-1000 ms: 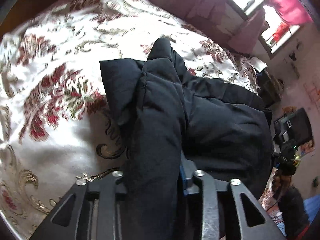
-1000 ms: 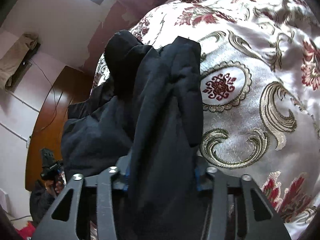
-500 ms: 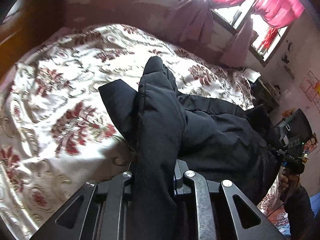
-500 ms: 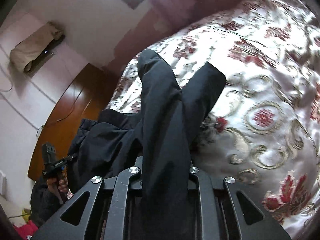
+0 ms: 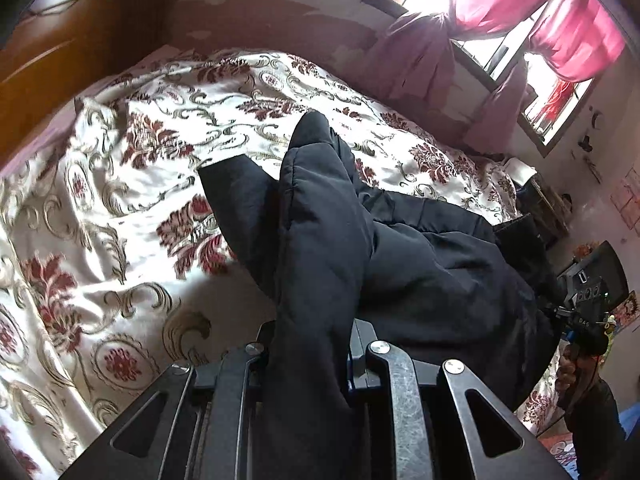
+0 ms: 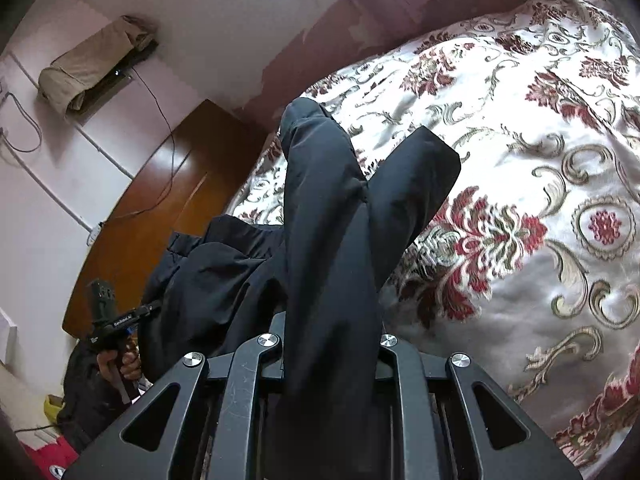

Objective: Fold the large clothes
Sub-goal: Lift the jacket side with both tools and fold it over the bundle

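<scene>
Now lifting higher off the bed (image 5: pixel 120 200) than a second ago: black padded jacket (image 5: pixel 320 240), clamped in jaws of left gripper (image 5: pixel 308 340) and right gripper (image 6: pixel 332 332). Mid-fold carrying; next, judging by slack, laying gripped edge flat across the body.

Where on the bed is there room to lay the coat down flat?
Bare bedspread lies left of the coat toward the wooden headboard, and beyond it toward the curtains. By the right claw it's crowded with coat.
</scene>
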Action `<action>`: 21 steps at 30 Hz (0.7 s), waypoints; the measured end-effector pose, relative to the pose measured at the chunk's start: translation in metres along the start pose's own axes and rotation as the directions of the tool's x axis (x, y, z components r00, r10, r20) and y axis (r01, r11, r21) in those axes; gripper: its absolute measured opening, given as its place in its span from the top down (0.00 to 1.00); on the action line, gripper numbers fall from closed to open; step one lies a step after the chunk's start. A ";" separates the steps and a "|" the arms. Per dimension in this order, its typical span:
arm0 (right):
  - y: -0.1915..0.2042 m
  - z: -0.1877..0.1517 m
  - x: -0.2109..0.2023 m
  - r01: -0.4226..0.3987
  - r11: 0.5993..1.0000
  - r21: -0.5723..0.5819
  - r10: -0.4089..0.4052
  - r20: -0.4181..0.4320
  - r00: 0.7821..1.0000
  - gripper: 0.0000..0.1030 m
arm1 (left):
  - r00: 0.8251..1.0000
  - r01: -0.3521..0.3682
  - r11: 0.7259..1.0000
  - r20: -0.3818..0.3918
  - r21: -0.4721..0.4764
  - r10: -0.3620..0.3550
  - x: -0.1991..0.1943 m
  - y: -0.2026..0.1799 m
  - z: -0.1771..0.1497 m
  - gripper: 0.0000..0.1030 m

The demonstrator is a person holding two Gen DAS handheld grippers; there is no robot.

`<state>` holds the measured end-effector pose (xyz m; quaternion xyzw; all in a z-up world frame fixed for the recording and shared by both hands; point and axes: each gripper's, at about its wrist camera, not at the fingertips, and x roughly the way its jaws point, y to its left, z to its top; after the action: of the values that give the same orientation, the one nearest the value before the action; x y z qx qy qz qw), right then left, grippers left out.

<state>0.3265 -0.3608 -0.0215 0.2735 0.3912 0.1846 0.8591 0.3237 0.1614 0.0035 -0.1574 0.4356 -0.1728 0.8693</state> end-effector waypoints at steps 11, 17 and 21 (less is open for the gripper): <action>-0.040 -0.026 0.026 0.178 0.982 0.058 -0.175 -0.052 0.983 0.76 | 0.999 -0.048 0.998 -0.025 -0.044 0.046 0.021 0.012 -0.024 0.75; -0.042 -0.034 0.031 0.257 0.966 0.028 -0.255 -0.045 0.966 0.59 | 0.983 -0.172 0.984 -0.065 -0.040 0.169 0.030 0.011 -0.030 0.51; -0.034 -0.039 0.026 0.316 0.949 -0.018 -0.316 -0.015 0.949 0.30 | 0.954 -0.298 0.953 -0.030 -0.048 0.297 0.027 0.009 -0.037 0.26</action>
<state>0.3164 -0.3611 -0.0780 0.1989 0.4362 0.0501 0.8762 0.3104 0.1530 -0.0400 -0.1106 0.4682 -0.0304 0.8762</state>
